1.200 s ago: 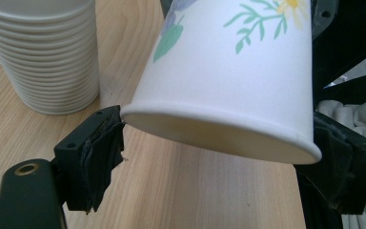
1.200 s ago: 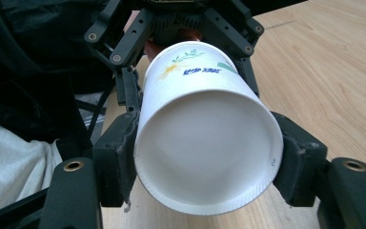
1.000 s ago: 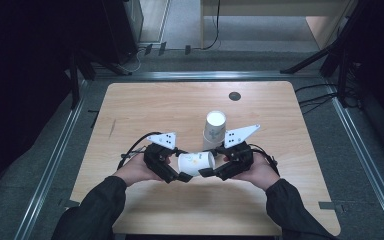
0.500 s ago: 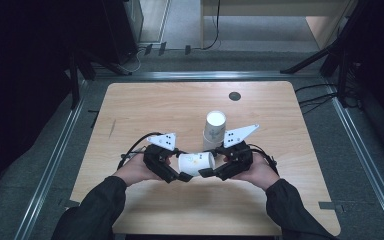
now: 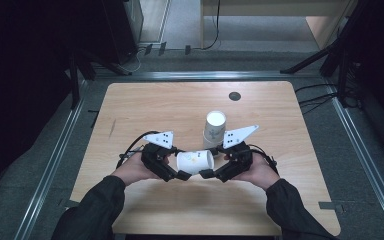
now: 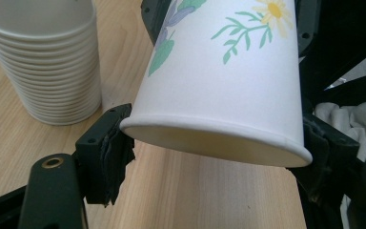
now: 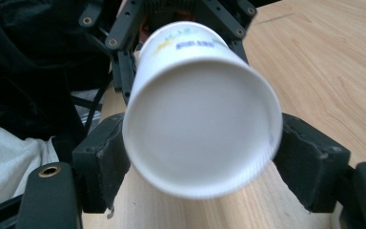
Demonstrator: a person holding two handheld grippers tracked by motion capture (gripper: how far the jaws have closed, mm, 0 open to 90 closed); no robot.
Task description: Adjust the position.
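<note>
Tongs on the left (image 5: 182, 175) pinch a paper cup (image 5: 195, 162) by its rim above the table (image 5: 145, 105); right tongs (image 5: 205, 173), jaws just opened, flank its base loosely.

Dim, dark-edged high view; bright close-ups, right one blurred.

— Where are my grippers? 
— My left gripper (image 5: 182, 175) and right gripper (image 5: 205, 173) face each other, jaws nearly meeting, near the table's front edge.
— Jaws? 
— Left ones pinch inward; my right ones have just been opening.
</note>
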